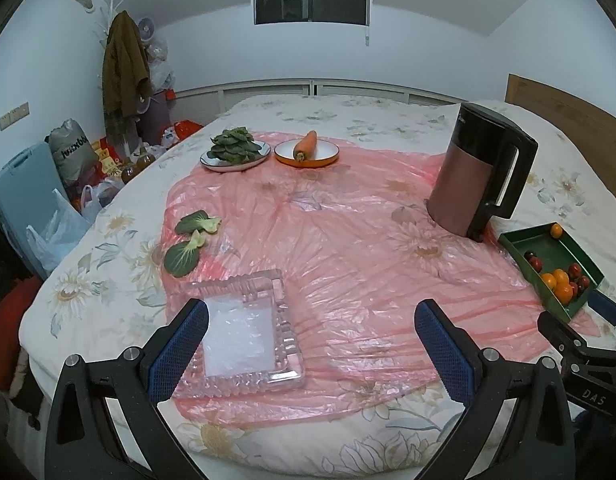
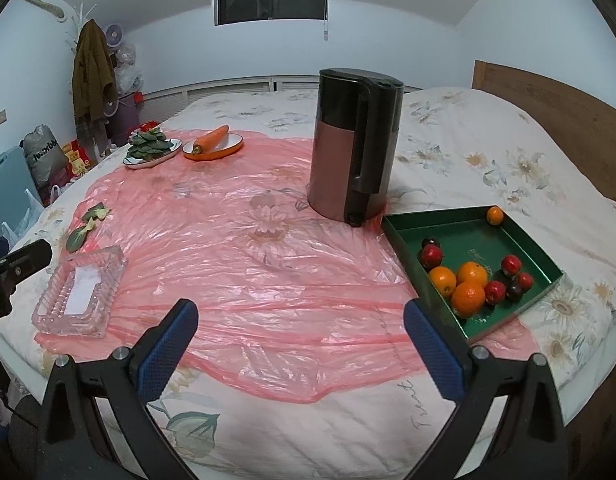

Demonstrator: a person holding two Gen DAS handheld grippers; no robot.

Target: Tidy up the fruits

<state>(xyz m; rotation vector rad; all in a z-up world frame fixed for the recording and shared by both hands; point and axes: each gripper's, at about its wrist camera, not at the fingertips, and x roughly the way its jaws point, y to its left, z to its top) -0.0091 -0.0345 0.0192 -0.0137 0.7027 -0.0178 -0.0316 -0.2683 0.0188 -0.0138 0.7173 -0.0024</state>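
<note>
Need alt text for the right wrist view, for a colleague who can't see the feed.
The open right gripper hovers over a pink plastic sheet spread on a floral bed; a green rectangular tray of oranges and small red fruits lies to its right. Behind stand a brown-and-black kettle, a carrot plate and a greens plate; a clear glass dish sits left.

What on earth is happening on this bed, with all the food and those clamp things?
A person holds two blue-padded grippers, left gripper and right gripper, both open and empty above a pink plastic sheet. Nothing is being handled. Oranges and small red fruits sit in a green rectangular tray on the right; a clear glass dish lies empty on the left.
</note>
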